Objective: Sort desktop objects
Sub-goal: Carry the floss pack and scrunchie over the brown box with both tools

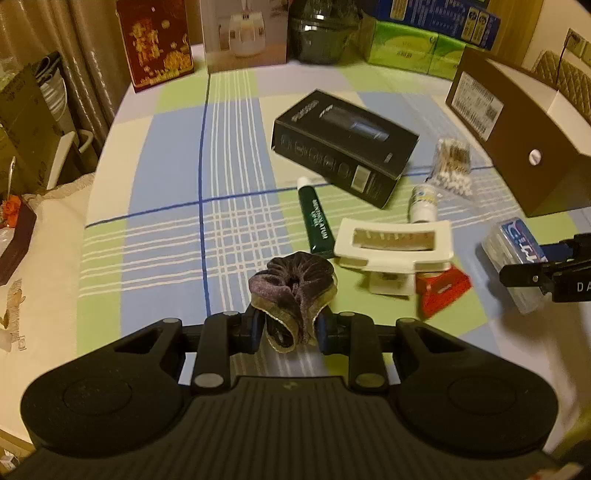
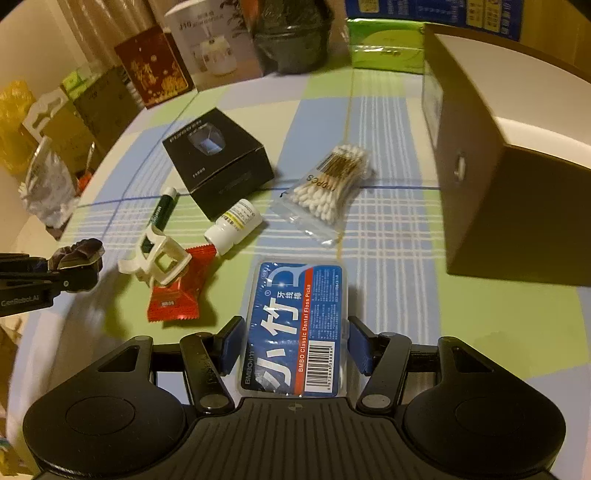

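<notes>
My left gripper (image 1: 290,326) is shut on a purple velvet scrunchie (image 1: 293,286) and holds it above the checked tablecloth; it also shows at the left of the right wrist view (image 2: 79,254). My right gripper (image 2: 295,345) has its blue pads against both sides of a blue floss pick box (image 2: 295,325), which also shows in the left wrist view (image 1: 517,254). On the cloth lie a black box (image 1: 343,146), a green tube (image 1: 317,221), a white clip holder (image 1: 393,243), a red packet (image 2: 177,291), a white bottle (image 2: 234,227) and a bag of cotton swabs (image 2: 328,190).
A large brown box (image 2: 517,166) stands at the right. Along the far edge stand a red box (image 1: 155,40), a white product box (image 1: 245,33), a dark pot (image 1: 321,33) and green packs (image 1: 410,48). The table edge (image 1: 92,192) runs at the left.
</notes>
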### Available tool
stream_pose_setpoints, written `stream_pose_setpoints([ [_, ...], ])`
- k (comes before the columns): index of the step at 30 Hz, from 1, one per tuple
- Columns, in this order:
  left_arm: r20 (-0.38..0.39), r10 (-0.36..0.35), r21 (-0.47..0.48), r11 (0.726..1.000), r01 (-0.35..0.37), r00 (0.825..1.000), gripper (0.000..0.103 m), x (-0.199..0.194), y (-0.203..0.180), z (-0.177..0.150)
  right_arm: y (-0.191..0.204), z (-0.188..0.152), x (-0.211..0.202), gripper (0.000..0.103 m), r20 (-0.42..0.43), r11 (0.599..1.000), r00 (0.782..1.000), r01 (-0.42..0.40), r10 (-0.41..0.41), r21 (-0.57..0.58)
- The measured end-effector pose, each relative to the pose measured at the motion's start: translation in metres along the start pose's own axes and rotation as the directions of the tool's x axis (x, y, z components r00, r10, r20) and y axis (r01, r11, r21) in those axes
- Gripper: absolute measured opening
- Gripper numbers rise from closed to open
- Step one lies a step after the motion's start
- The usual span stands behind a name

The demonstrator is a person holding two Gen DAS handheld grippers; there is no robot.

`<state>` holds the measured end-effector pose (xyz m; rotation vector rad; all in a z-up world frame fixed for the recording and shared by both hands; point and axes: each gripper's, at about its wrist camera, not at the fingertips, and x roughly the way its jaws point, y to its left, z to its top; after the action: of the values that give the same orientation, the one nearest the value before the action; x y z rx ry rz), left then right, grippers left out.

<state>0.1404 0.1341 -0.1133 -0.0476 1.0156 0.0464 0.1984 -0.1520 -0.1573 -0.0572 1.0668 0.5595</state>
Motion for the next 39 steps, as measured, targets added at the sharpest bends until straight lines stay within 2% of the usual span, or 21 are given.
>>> stream_pose_setpoints([
  [9, 0.073, -0.031, 0.018, 0.999, 0.03, 0.997, 0.023, -0.045, -0.033, 0.002, -0.017, -0.009, -0.044, 0.056, 0.046, 0.999, 0.998, -0.042, 0.041, 0.01],
  [17, 0.113, -0.105, 0.072, 0.993, 0.098, 0.988, 0.023, -0.069, -0.09, 0.006, -0.039, -0.018, -0.084, 0.056, 0.09, 0.999, 0.994, -0.054, 0.054, -0.002],
  [24, 0.137, -0.155, 0.123, 0.983, 0.138, 0.978, 0.023, -0.079, -0.142, 0.015, -0.068, -0.021, -0.114, 0.056, 0.126, 0.999, 0.991, -0.042, 0.043, -0.009],
  [39, 0.194, -0.215, 0.17, 0.968, 0.184, 0.957, 0.023, -0.085, -0.237, 0.039, -0.147, -0.018, -0.16, 0.056, 0.175, 0.999, 0.984, -0.027, 0.029, -0.017],
])
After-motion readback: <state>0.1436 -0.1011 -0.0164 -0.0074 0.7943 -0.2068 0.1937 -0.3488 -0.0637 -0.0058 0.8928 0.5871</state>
